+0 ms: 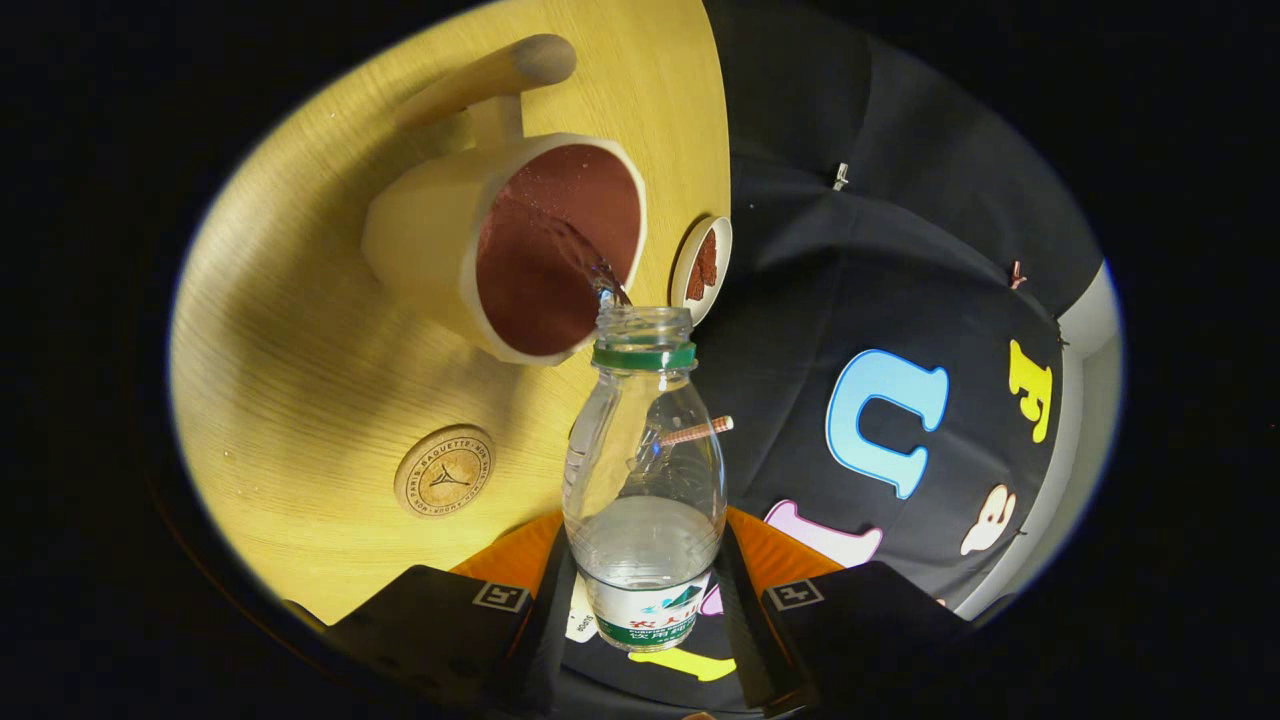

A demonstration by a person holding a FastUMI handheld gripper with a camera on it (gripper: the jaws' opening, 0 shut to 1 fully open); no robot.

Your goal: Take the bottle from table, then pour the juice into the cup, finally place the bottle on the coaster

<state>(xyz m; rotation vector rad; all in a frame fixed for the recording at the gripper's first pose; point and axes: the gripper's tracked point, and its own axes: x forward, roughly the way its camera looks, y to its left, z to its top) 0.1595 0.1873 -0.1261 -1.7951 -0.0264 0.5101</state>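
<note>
Between the two fingers of the gripper (pixel 645 600) stood a clear plastic bottle (pixel 645 480), clamped on both sides at its lower body, so the gripper was closed on it. The bottle carried a green ring (pixel 643 357) below its open mouth and a printed label near its base. It was tipped away from the fingers, with its mouth at the near rim of the cup (pixel 510 245). A thin clear stream (pixel 590 265) ran from the mouth into the cup, and clear liquid remained pooled in the lower part of the bottle, near the fingers.

The cup was pale cream outside and dark reddish-brown inside, and it rested on a light wooden table (pixel 300 340) just beyond and to the left of the bottle's mouth. Its long wooden handle (pixel 490 75) stuck out on the far side. A round coaster (pixel 445 470) with a printed emblem lay flat on the table, nearer than the cup, to the left of the bottle and apart from both. A small pale dish (pixel 702 268) with something reddish-brown in it sat at the table's right edge, just right of the cup and just beyond the bottle's mouth. A thin striped stick (pixel 697 432) showed at the bottle's shoulder; whether it lay behind the bottle or inside it could not be told.
</note>
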